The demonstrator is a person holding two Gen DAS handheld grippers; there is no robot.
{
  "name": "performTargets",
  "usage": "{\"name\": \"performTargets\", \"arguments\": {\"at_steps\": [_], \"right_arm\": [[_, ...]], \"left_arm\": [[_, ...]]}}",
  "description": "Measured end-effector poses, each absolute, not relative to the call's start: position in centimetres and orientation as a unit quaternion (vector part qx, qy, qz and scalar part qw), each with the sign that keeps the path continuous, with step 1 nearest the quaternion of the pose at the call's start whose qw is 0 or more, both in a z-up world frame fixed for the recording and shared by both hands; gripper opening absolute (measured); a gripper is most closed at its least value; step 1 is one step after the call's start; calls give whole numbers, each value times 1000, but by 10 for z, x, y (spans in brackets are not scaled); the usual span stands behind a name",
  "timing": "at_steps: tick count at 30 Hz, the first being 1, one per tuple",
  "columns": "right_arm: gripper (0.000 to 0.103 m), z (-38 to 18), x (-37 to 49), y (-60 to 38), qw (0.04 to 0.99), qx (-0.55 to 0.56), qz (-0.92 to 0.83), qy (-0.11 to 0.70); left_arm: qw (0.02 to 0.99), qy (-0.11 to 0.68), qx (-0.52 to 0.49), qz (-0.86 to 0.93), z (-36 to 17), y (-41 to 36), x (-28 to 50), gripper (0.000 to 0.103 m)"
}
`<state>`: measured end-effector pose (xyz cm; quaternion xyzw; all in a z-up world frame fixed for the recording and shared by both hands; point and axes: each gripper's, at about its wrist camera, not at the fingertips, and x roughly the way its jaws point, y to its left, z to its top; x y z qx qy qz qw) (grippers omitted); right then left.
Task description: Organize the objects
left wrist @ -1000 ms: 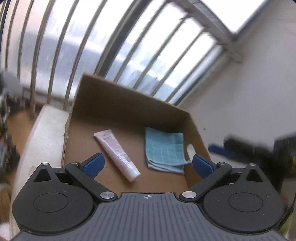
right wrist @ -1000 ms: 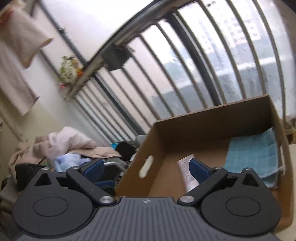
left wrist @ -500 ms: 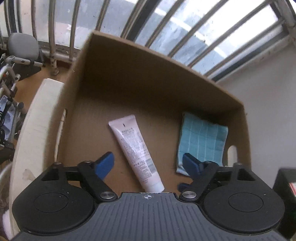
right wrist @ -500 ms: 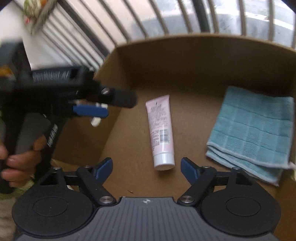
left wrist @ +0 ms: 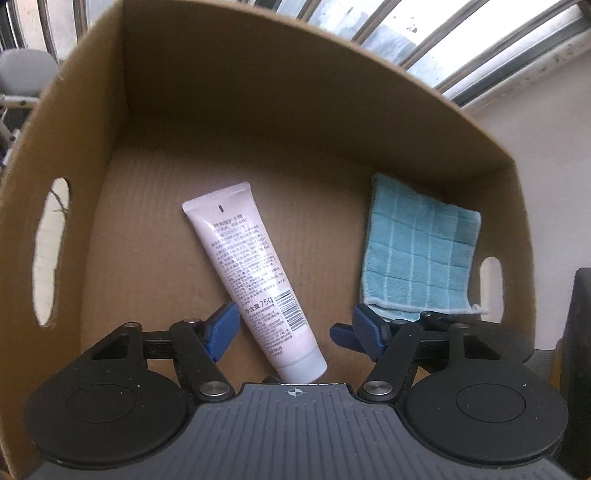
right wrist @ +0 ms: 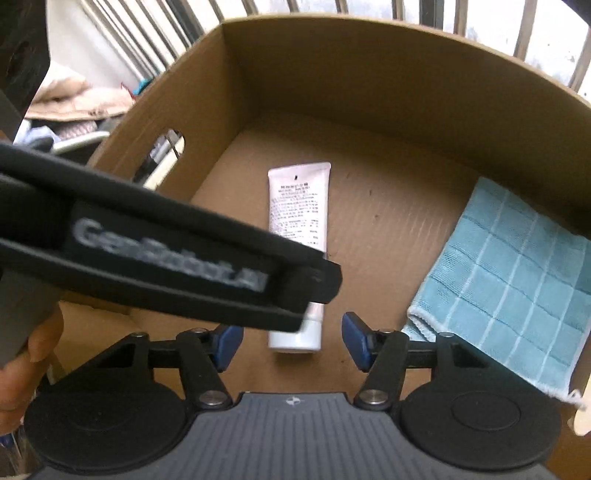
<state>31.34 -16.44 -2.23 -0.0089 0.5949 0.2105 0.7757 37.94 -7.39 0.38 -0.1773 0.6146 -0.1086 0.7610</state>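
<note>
A pink tube [left wrist: 251,273] lies flat on the floor of a cardboard box [left wrist: 236,110], cap end toward me. A folded blue cloth [left wrist: 417,258] lies at the box's right side. My left gripper [left wrist: 291,332] is open, its blue fingers either side of the tube's cap end, not closed on it. In the right wrist view the tube [right wrist: 299,221] and cloth [right wrist: 517,288] show again in the box [right wrist: 369,81]. My right gripper [right wrist: 291,339] is open and empty above the cap end. The left gripper's black body [right wrist: 155,258] crosses that view and hides part of the tube.
The box has handle cut-outs in its left wall [left wrist: 51,247] and right wall [left wrist: 491,288]. Window bars [right wrist: 524,22] stand behind the box. A pile of laundry [right wrist: 70,99] lies beyond the box's left side. A dark object [left wrist: 580,350] stands right of the box.
Both grippers have dropped down over the box and moved closer to the tube. The left gripper's body now crosses the right wrist view. Both stay open.
</note>
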Motion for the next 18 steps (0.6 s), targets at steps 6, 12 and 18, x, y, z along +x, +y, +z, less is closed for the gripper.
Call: {"name": "performTargets", "arguments": {"at_steps": [6, 12, 18], "right_arm": [[42, -33, 318, -158, 754, -42, 222, 616], [37, -34, 320, -160, 754, -43, 225, 616], [36, -29, 327, -170, 766, -25, 211, 607]], "left_arm": [[745, 634, -182, -97, -9, -75, 387, 68], [738, 637, -204, -88, -15, -69, 393, 69], [738, 633, -220, -80, -16, -63, 399, 70]]}}
